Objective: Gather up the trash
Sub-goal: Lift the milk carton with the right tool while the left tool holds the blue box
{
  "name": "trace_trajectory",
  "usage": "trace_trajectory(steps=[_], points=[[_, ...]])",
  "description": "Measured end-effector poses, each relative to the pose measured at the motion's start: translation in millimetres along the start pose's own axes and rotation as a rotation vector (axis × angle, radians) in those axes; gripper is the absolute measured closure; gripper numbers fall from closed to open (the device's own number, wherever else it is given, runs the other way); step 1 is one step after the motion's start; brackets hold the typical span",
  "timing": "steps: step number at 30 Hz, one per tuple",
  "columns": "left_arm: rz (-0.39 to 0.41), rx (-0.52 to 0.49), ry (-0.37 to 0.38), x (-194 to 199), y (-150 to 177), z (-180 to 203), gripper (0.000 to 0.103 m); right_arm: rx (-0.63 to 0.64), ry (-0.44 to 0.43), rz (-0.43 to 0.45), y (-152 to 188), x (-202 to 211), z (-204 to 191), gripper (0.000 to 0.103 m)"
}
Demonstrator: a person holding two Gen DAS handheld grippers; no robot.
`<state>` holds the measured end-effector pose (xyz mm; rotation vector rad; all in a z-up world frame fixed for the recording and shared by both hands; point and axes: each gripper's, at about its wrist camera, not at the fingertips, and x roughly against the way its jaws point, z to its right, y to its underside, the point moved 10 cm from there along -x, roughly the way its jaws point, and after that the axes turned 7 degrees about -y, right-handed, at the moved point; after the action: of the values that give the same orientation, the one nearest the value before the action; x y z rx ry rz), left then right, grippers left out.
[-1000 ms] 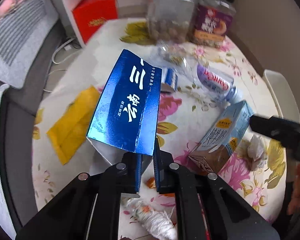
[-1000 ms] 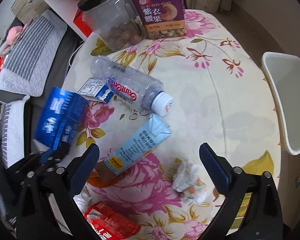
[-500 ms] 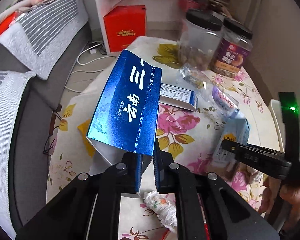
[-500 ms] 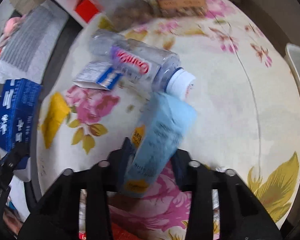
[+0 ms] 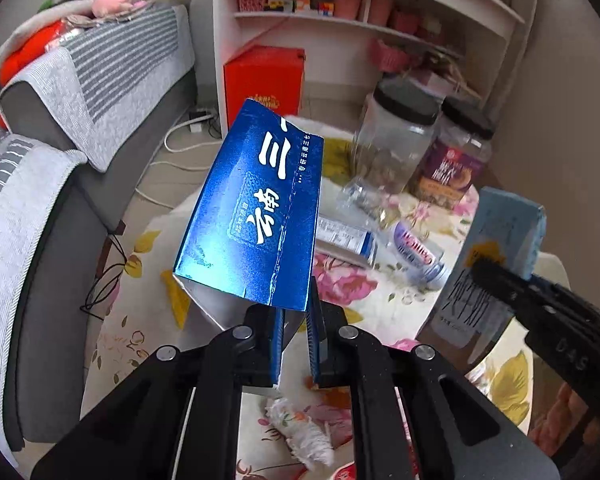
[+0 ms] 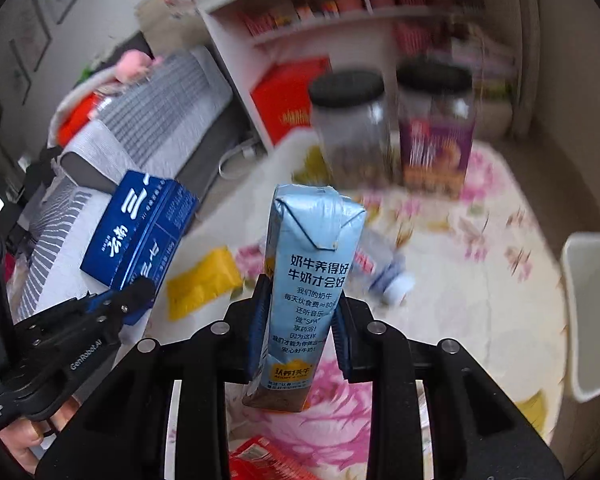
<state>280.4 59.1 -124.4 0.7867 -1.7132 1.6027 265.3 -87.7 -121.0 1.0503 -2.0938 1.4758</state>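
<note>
My left gripper (image 5: 296,320) is shut on the lower edge of a flattened dark blue box (image 5: 256,216), held up above the floral table (image 5: 364,292). My right gripper (image 6: 298,316) is shut on a light blue milk carton (image 6: 314,272), lifted upright off the table. In the left wrist view the carton (image 5: 496,248) and the right gripper (image 5: 540,304) show at the right edge. In the right wrist view the blue box (image 6: 140,232) and the left gripper (image 6: 100,316) show at the left. A clear plastic bottle (image 5: 412,240) lies on the table.
On the table lie a crumpled tissue (image 5: 300,432), a yellow wrapper (image 6: 200,284), a red packet (image 6: 268,460) and a small flattened box (image 5: 344,236). Two black-lidded jars (image 5: 396,140) stand at the back. A white bin (image 6: 592,312) stands right of the table; sofa left.
The right gripper went from wide open above the table to shut on the milk carton and lifted it. The left gripper rose and tilted up with the blue box.
</note>
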Motion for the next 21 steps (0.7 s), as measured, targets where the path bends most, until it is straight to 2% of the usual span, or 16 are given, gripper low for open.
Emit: trace_trajectory(steps=[4, 7, 21], points=[[0.043, 0.002, -0.010, 12, -4, 10, 0.093, 0.073, 0.030, 0.093, -15, 22, 0, 0.076], [0.066, 0.009, -0.013, 19, -6, 17, 0.093, 0.090, 0.047, 0.125, -20, 32, 6, 0.076], [0.136, 0.028, 0.031, 44, -14, 79, 0.093, 0.098, 0.126, 0.205, -20, 90, 57, 0.076]])
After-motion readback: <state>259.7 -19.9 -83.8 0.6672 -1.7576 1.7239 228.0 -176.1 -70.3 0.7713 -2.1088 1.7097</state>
